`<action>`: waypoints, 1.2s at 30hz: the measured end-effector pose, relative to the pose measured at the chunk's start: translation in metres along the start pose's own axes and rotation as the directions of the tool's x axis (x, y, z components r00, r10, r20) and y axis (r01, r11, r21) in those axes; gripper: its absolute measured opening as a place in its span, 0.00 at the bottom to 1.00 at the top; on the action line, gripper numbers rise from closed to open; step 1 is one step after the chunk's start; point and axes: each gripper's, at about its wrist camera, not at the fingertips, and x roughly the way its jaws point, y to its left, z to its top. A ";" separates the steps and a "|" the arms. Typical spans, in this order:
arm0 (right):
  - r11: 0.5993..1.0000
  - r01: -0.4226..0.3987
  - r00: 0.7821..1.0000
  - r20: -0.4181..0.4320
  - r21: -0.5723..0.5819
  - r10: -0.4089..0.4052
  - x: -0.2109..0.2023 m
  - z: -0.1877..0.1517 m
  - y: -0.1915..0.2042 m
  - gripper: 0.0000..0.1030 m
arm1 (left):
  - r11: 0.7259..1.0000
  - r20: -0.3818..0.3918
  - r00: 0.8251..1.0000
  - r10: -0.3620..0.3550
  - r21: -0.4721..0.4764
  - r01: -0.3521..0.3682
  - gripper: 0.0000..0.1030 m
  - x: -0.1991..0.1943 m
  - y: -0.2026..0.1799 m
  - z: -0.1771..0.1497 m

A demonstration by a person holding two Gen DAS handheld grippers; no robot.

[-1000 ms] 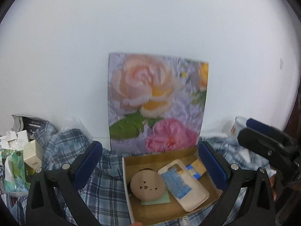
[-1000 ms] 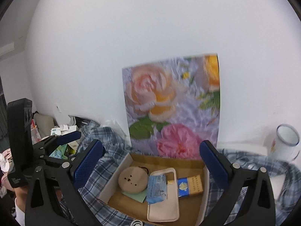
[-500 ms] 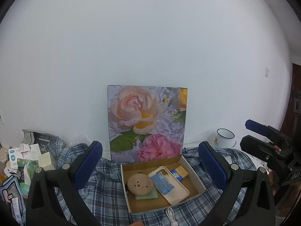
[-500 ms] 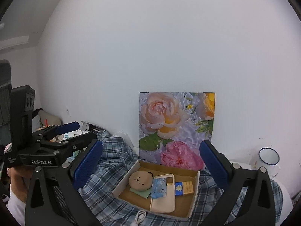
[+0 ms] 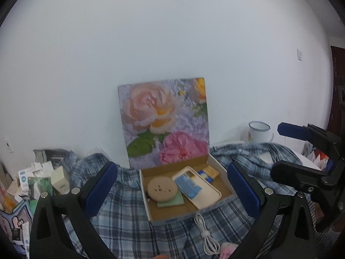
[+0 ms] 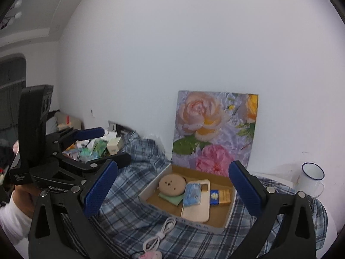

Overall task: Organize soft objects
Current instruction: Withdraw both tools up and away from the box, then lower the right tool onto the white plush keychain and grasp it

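Since half a second ago we have drawn both grippers nearer the cardboard box (image 5: 224, 191). Our left gripper (image 5: 172, 190) and right gripper (image 6: 173, 188) hang spread wide, holding nothing. Inside the box lie a round pad (image 5: 162, 189), phone case (image 5: 199, 191) and blue pouch (image 6: 192, 194). A white cable (image 6: 160, 233) and a pink item, too cropped to identify, lie on the plaid cloth (image 5: 120, 220), so sorting looks unfinished.
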 end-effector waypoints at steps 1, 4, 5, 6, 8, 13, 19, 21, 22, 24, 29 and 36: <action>1.000 0.004 1.000 -0.003 -0.001 -0.004 0.000 -0.004 0.000 1.00 | 1.000 -0.010 1.000 -0.007 0.003 0.007 1.00 0.001 -0.002 -0.006; 1.000 -0.018 1.000 -0.012 0.009 0.018 0.000 -0.016 -0.003 1.00 | 1.000 -0.030 0.999 -0.016 0.005 0.016 1.00 0.004 -0.005 -0.018; 1.000 -0.022 1.000 -0.013 0.015 0.022 0.000 -0.021 -0.004 1.00 | 1.000 -0.036 0.999 -0.016 0.006 0.016 1.00 0.005 -0.005 -0.022; 1.000 -0.023 1.000 -0.016 0.018 0.024 0.001 -0.025 -0.004 1.00 | 1.000 -0.043 0.999 -0.015 0.009 0.015 1.00 0.007 -0.006 -0.026; 0.999 -0.024 0.999 -0.026 0.022 0.024 0.003 -0.034 -0.006 1.00 | 1.000 -0.056 0.998 -0.013 0.007 0.014 1.00 0.011 -0.006 -0.034; 0.998 -0.041 0.998 -0.048 0.038 0.042 0.010 -0.055 -0.008 1.00 | 0.999 -0.101 0.994 -0.049 0.009 0.050 1.00 0.022 -0.008 -0.056; 0.997 -0.062 0.994 -0.083 0.055 0.067 0.020 -0.076 -0.011 1.00 | 0.999 -0.149 0.988 -0.044 0.003 0.045 1.00 0.037 -0.008 -0.078; 0.995 -0.072 0.993 -0.092 0.064 0.078 0.025 -0.083 -0.013 1.00 | 0.999 -0.159 0.987 -0.034 0.003 0.035 1.00 0.042 -0.007 -0.085; 0.994 -0.081 0.992 -0.090 0.069 0.087 0.027 -0.085 -0.014 1.00 | 0.999 -0.162 0.986 -0.032 0.006 0.033 1.00 0.044 -0.006 -0.087; 0.992 -0.102 0.990 -0.091 0.072 0.109 0.031 -0.093 -0.016 1.00 | 0.999 -0.175 0.984 -0.031 0.012 0.033 1.00 0.048 -0.006 -0.091; 0.990 -0.119 0.979 -0.156 0.078 0.130 0.042 -0.105 -0.019 1.00 | 0.999 -0.202 0.979 -0.037 0.000 0.037 1.00 0.059 -0.003 -0.104; 0.984 -0.168 0.952 -0.248 0.059 0.178 0.051 -0.118 -0.019 1.00 | 0.999 -0.260 0.964 -0.051 -0.003 0.052 1.00 0.069 -0.003 -0.116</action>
